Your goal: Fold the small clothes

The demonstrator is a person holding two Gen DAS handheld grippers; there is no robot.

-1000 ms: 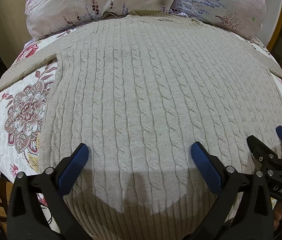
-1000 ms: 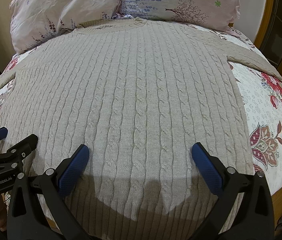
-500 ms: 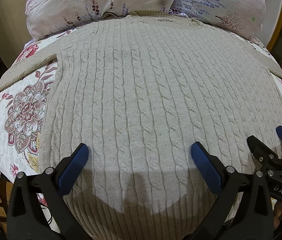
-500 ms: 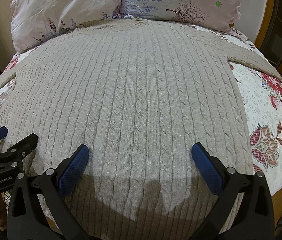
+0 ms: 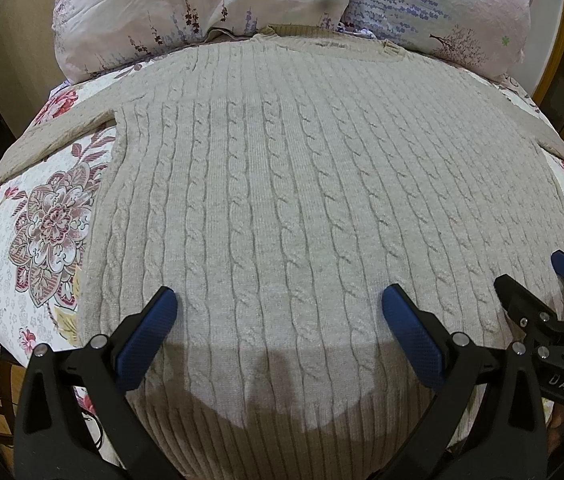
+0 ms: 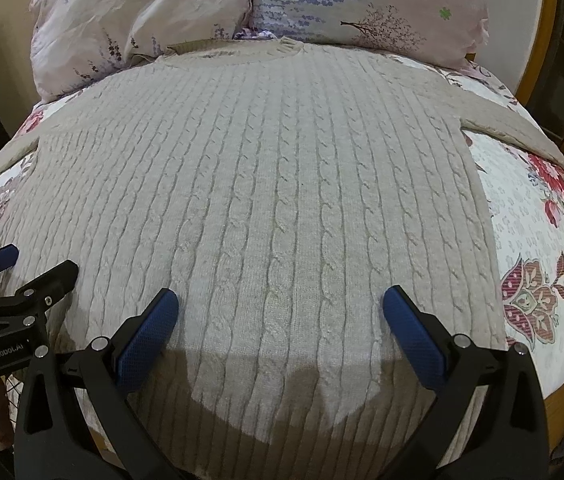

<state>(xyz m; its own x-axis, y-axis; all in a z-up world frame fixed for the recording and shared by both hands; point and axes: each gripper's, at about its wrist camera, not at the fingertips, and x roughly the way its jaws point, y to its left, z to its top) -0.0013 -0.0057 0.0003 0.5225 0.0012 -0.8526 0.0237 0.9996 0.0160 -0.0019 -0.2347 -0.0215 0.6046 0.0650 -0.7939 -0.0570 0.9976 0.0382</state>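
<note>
1. Nothing has shifted since the earlier frames; both grippers hover as before.
2. Left wrist view: the left gripper (image 5: 277, 312) has its jaws spread wide, released, above the lower part of the beige cable-knit sweater (image 5: 302, 200), which lies flat on the floral-print bed sheet (image 5: 41, 220). The right gripper (image 5: 538, 280) shows at 4 o'clock.
3. Right wrist view: the right gripper (image 6: 279, 312) is likewise released over the sweater (image 6: 282, 200); two pale floral pillows (image 6: 141, 20) lie at 12 o'clock, and the left gripper (image 6: 37, 264) at 8 o'clock.
</note>
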